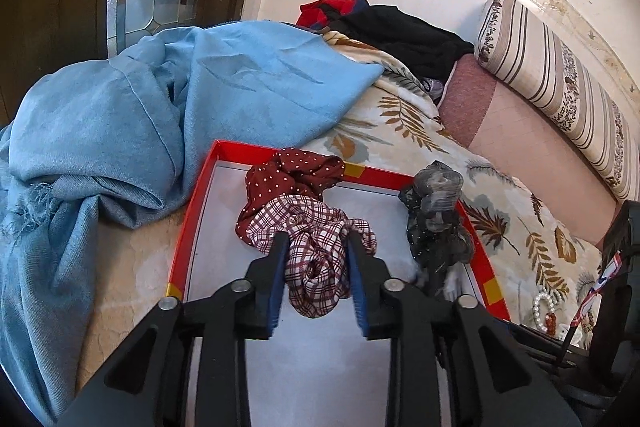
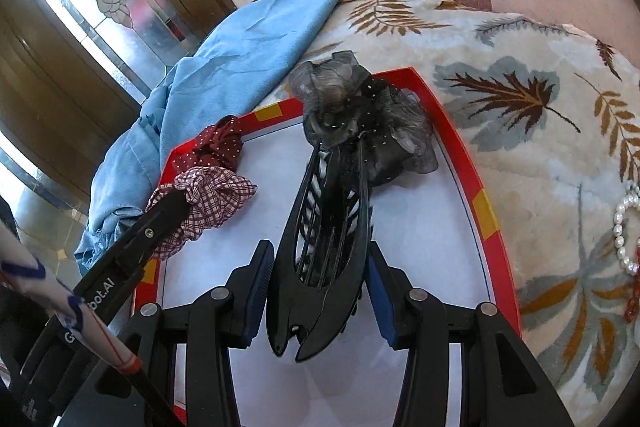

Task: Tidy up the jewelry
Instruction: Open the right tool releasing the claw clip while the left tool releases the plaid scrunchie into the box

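Left wrist: left gripper (image 1: 318,241) angled down, jaws flanking plaid scrunchie (image 1: 316,259).

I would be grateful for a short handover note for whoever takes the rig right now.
Left tool: around the plaid scrunchie in the red tray; grip unclear.
Right tool: open, pads clear of the black clip lying in the tray.
Done: dotted scrunchie, plaid scrunchie and clip are in the tray.
Left: pearl bracelet is on the blanket, outside the tray.
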A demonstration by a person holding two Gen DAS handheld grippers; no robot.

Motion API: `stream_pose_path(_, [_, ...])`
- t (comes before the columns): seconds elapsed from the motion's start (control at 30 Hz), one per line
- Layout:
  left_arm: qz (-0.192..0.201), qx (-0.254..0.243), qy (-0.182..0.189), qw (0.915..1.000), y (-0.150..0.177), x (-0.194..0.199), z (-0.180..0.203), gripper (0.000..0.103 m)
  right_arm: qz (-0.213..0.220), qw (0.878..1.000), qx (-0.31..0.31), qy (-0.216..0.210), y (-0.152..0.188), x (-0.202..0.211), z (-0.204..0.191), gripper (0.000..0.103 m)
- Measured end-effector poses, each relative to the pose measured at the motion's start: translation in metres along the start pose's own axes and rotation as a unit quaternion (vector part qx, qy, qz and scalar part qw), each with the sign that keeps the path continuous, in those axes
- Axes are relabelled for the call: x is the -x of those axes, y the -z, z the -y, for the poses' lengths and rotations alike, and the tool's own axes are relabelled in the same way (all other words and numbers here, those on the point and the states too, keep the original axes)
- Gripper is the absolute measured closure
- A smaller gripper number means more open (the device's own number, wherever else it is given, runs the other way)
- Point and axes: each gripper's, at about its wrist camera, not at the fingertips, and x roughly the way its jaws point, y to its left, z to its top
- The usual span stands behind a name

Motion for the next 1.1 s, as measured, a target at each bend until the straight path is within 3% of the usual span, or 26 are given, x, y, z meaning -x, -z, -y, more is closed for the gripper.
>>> stream_pose_path(0.37, [0.031,0.008,0.002,0.9995,-0.004,0.013,0.002,0.060,0.027,0.999,-0.015,-0.022,-0.001,0.028,0.009,0.048])
stream_pose_path(0.67, [0.073,-0.034,0.033,0.9962,0.000,0.034,0.042,0.059,0.072,0.996,-0.053,-0.031,0.014,0.085,0.043,0.044])
stream_pose_path(0.83, [0.077,-0.096,0.074,0.9896,0.016,0.044,0.091,0.058,0.091,0.991,-0.099,-0.007,0.040,0.124,0.095,0.043])
stream_pose_path(1.1, [0.070,-0.180,0.142,0.9709,0.055,0.059,0.157,0.057,0.104,0.980,-0.162,0.050,0.092,0.181,0.185,0.043])
